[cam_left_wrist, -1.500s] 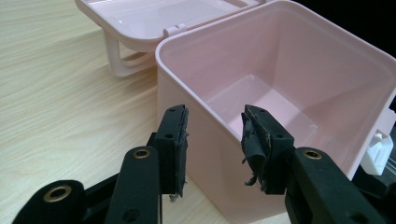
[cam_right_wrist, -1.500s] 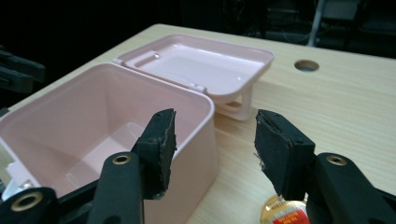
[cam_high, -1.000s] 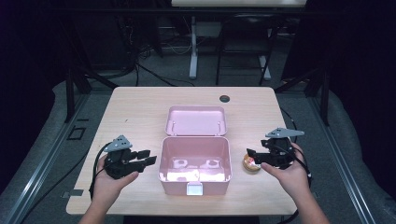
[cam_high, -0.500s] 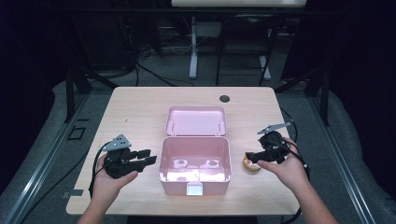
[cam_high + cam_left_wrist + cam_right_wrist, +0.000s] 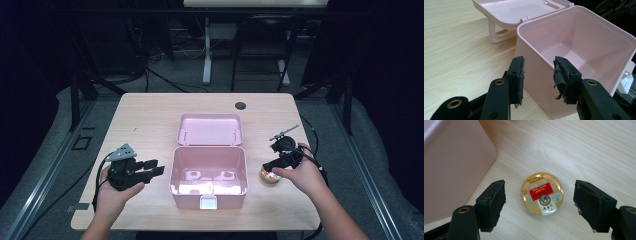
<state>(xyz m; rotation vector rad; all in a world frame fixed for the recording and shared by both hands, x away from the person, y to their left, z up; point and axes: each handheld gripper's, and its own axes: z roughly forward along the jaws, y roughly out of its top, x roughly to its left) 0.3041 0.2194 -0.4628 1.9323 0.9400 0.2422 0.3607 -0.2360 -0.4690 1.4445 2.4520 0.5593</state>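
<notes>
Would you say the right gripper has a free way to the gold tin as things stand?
Probably yes. The right gripper hangs over the gold tin, jaws open on either side of it with nothing between. The pink box stands beside it, apart from the tin.

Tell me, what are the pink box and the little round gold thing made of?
The pink box looks like smooth plastic: one even colour, rounded moulded corners, a soft sheen on its walls. The little round tin looks like metal, though that is a guess: its gold lid is glossy, catches bright glints, and carries a printed red and white label. It lies flat on the wood-grain table.
</notes>
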